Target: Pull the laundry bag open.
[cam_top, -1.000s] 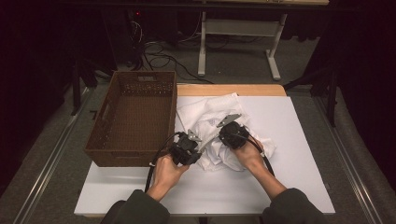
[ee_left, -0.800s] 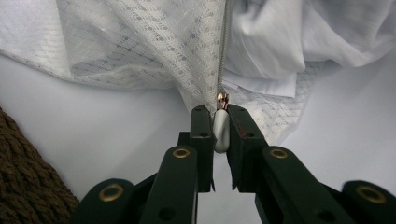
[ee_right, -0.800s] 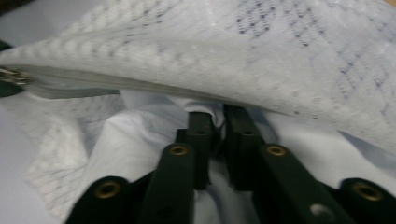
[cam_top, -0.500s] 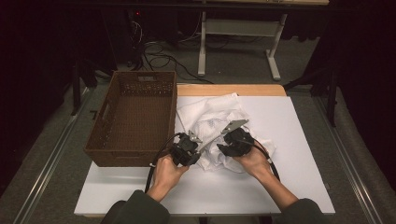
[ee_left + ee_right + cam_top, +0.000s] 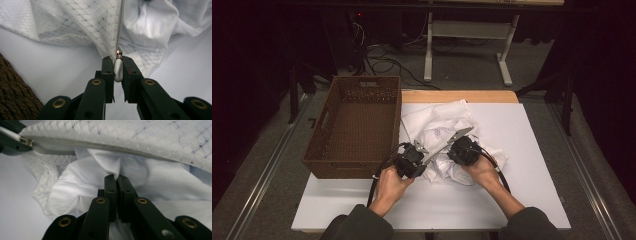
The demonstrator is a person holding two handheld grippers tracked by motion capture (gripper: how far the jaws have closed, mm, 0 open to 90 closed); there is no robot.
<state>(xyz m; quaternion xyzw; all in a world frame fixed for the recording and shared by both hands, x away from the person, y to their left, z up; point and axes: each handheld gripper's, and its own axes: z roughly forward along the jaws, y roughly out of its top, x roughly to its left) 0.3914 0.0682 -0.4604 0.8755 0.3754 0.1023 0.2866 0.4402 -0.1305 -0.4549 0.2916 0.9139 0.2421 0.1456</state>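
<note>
The left gripper [image 5: 117, 67] is clamped on the white zipper pull [image 5: 118, 70] of a crumpled white garment [image 5: 439, 135], its two black jaws pressed against either side of the tab, with the small metal slider [image 5: 119, 53] just above the jaw tips. From the slider a grey zipper [image 5: 120, 27] runs straight up and away through white mesh fabric. The right gripper [image 5: 116, 182] is closed on a fold of the garment's smooth white lining, its jaws nearly touching with cloth pinched between them; above them the zipper [image 5: 100, 146] stretches across from left to right. Seen from above, both grippers sit side by side at the near edge of the garment, each held in one of the person's hands, the left hand [image 5: 390, 182] beside a brown woven basket [image 5: 354, 125]. The garment lies on a white table [image 5: 522, 190], right of the basket and touching it.
</note>
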